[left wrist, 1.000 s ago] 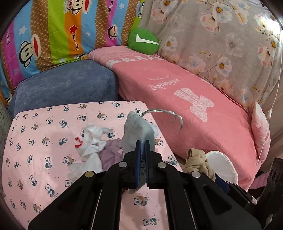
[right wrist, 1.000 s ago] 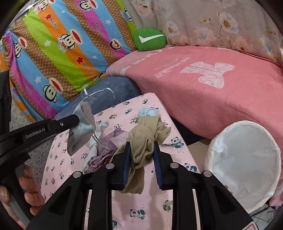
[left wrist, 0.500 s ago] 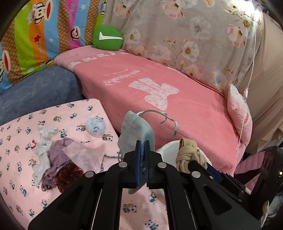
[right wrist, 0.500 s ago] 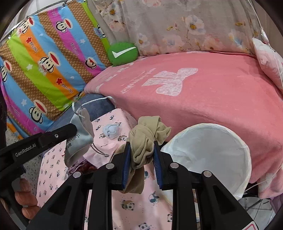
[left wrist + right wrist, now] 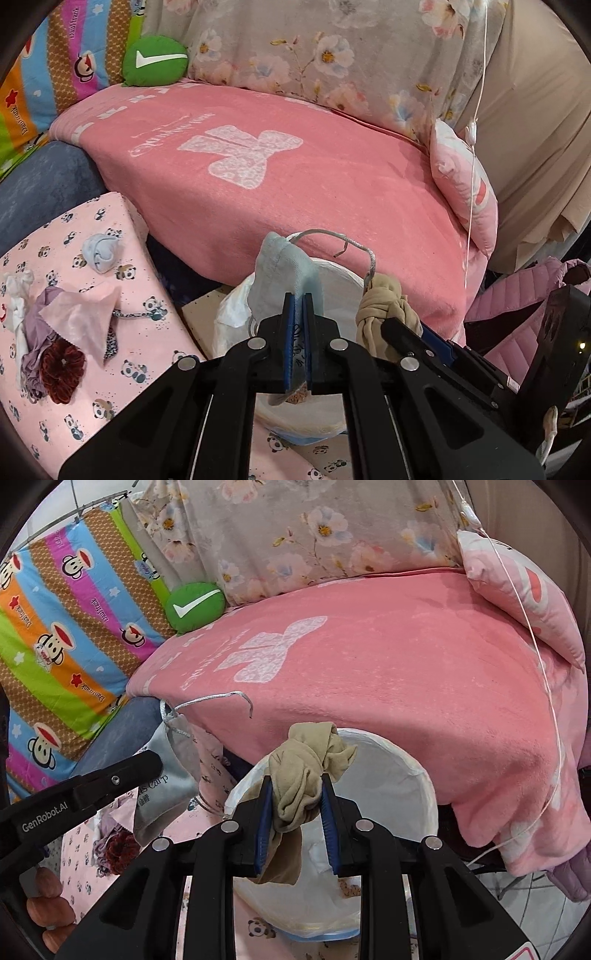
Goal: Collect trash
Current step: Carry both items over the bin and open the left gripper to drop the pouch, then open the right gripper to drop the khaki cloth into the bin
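My left gripper [image 5: 298, 306] is shut on a grey drawstring pouch [image 5: 284, 266] and holds it above the white-lined trash bin [image 5: 343, 291]. My right gripper [image 5: 297, 797] is shut on a knotted beige cloth [image 5: 306, 771] and holds it over the same bin [image 5: 388, 775]. The beige cloth also shows in the left wrist view [image 5: 384, 310], and the pouch in the right wrist view [image 5: 166, 786]. More scraps lie in a pile [image 5: 62, 325] on the panda-print cushion [image 5: 122, 369], with a pale blue ball [image 5: 101, 251] beside it.
A pink blanket [image 5: 295, 177] covers the sofa behind the bin. A green cushion [image 5: 155, 61] and a striped cartoon blanket [image 5: 55, 627] lie at the back left. A pink pillow [image 5: 517, 590] and a hanging cord [image 5: 474, 133] are at the right.
Both grippers have swung right from the panda cushion to above the bin, each still holding its item. The bin now sits directly under them.
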Available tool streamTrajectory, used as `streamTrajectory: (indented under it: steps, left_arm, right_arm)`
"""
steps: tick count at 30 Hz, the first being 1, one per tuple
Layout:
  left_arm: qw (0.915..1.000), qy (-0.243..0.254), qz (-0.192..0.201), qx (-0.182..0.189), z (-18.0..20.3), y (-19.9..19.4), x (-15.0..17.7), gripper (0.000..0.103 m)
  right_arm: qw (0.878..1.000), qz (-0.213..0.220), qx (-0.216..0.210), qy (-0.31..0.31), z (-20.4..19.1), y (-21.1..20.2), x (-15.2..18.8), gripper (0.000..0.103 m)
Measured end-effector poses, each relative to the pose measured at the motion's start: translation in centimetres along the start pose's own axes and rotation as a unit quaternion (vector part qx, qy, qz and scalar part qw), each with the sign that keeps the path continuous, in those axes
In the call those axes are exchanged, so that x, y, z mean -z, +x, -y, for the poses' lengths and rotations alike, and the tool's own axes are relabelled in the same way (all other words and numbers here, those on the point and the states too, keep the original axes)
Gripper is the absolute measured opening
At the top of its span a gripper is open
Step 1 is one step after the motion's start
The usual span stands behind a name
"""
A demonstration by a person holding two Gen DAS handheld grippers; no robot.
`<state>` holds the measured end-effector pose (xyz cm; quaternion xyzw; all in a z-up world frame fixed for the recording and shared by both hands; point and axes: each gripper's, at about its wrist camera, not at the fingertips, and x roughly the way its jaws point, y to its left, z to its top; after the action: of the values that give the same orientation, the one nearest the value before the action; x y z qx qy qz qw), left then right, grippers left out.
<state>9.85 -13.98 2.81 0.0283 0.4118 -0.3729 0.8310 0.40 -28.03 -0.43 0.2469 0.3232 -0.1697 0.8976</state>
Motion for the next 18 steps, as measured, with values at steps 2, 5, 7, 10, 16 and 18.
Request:
streamTrajectory:
  steps: [2,5,7,10,16,18]
  left_arm:
    - [1.0000,0.003,-0.005,0.007,0.6,0.5,0.0,0.005]
    - [0.9997,0.008,-0.015,0.016,1.3,1.4,0.1,0.006]
    - [0.9996,0.014,-0.022,0.010,1.7,2.0,0.1,0.006]
    - [0.9995,0.014,-0.029,0.001,1.7,2.7,0.3,0.006]
    - [0.9993,-0.005,-0.033,-0.014,0.4,3.0,0.4,0.012]
    - [0.9993,-0.009,-0.029,-0.022,0.1,2.9,0.4,0.033]
  right_arm:
    - [1.000,0.000,0.004,0.004,0.6,0.1,-0.1,0.025]
    - [1.000,0.000,0.009,0.009,1.5,0.2,0.1,0.025]
    - [1.000,-0.001,0.012,0.013,2.0,0.4,0.0,0.025]
    - [1.000,-0.003,0.015,0.017,2.5,0.6,0.1,0.026]
    - [1.000,-0.005,0.015,0.013,2.4,1.1,0.0,0.029]
    - [1.000,-0.004,0.015,0.011,2.1,1.1,0.0,0.029]
